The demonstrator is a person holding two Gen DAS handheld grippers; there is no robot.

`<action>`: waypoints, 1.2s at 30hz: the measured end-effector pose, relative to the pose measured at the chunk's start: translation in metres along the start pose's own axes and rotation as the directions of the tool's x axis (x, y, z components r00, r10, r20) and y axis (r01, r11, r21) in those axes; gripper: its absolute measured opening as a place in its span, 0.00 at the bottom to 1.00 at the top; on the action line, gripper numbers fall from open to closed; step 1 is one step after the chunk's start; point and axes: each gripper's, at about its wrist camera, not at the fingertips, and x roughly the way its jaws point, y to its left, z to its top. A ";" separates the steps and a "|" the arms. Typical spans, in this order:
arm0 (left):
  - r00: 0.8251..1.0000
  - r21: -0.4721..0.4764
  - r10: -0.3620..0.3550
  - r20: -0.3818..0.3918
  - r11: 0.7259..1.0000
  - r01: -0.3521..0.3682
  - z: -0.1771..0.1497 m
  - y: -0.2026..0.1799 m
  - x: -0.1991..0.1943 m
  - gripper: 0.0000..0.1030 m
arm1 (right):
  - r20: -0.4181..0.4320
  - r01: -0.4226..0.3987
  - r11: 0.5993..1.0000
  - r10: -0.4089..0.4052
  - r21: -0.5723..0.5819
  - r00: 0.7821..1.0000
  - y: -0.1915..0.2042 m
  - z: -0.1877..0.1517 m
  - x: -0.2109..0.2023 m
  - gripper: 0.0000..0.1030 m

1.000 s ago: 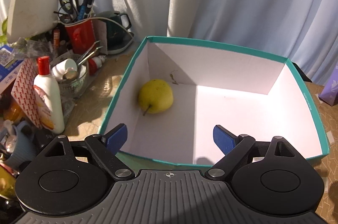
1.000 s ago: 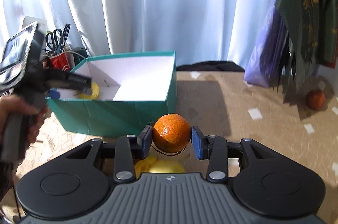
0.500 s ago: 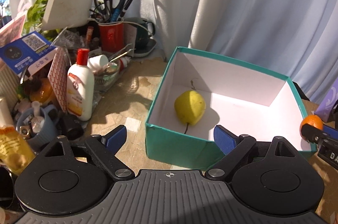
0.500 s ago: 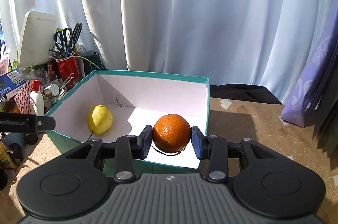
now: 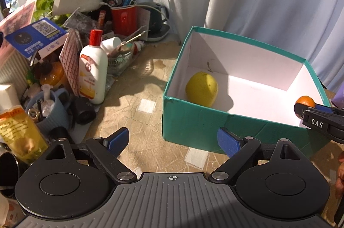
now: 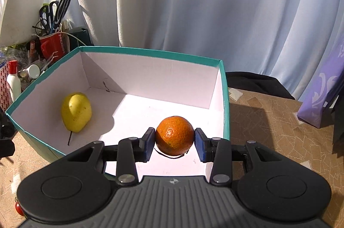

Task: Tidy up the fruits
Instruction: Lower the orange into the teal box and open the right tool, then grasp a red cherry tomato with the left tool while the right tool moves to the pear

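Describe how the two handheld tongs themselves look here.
Both the left tongs and right tongs have black linkage arms with silver pivot screws, blue rectangular pads, round black discs and a ribbed grey body. The right one carries white "DAS" lettering.

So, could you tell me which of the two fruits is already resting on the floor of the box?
The yellow pear, lying free at the left side of the teal box. The orange is clamped in the right gripper over the box.

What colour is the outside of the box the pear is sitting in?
Teal green outside, white inside; the box shows best in the left wrist view.
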 end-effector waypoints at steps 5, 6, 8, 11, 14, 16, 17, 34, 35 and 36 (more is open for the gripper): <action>1.000 0.004 -0.002 -0.003 1.000 0.002 -0.001 -0.001 0.001 0.91 | -0.002 0.040 0.998 -0.040 -0.054 0.999 0.006 -0.001 0.006 0.37; 1.000 0.003 0.000 -0.006 1.000 0.000 -0.001 -0.001 0.001 0.91 | -0.002 0.041 0.998 -0.041 -0.056 0.999 0.006 -0.001 0.006 0.37; 1.000 0.006 -0.004 -0.010 1.000 0.004 -0.001 -0.001 0.002 0.91 | -0.001 0.044 0.997 -0.044 -0.061 0.999 0.006 -0.001 0.006 0.37; 1.000 0.008 -0.006 -0.012 1.000 0.006 -0.002 -0.001 0.002 0.91 | -0.003 0.043 0.997 -0.043 -0.064 0.999 0.007 -0.001 0.008 0.39; 1.000 0.012 -0.008 -0.013 1.000 0.008 -0.002 -0.002 0.002 0.91 | 0.000 0.036 0.997 -0.037 -0.064 0.999 0.009 -0.001 0.008 0.42; 1.000 0.015 -0.012 -0.017 1.000 0.012 -0.002 -0.002 0.003 0.91 | 0.001 0.032 0.998 -0.032 -0.063 1.000 0.009 0.000 0.007 0.47; 1.000 0.015 -0.013 -0.019 1.000 0.013 -0.003 -0.002 0.003 0.91 | 0.004 0.032 0.997 -0.032 -0.066 0.999 0.010 0.000 0.007 0.51; 0.996 0.037 -0.086 -0.007 0.996 0.086 -0.025 0.011 0.006 0.92 | 0.193 -0.008 0.996 -0.009 0.087 0.981 -0.012 -0.031 -0.100 0.79; 0.996 0.043 -0.093 -0.007 0.995 0.094 -0.030 0.013 0.006 0.92 | 0.201 -0.010 0.995 -0.010 0.099 0.980 -0.013 -0.038 -0.110 0.79; 0.995 0.047 -0.097 -0.009 0.994 0.098 -0.034 0.015 0.007 0.92 | 0.203 -0.016 0.994 -0.006 0.106 0.979 -0.014 -0.046 -0.119 0.80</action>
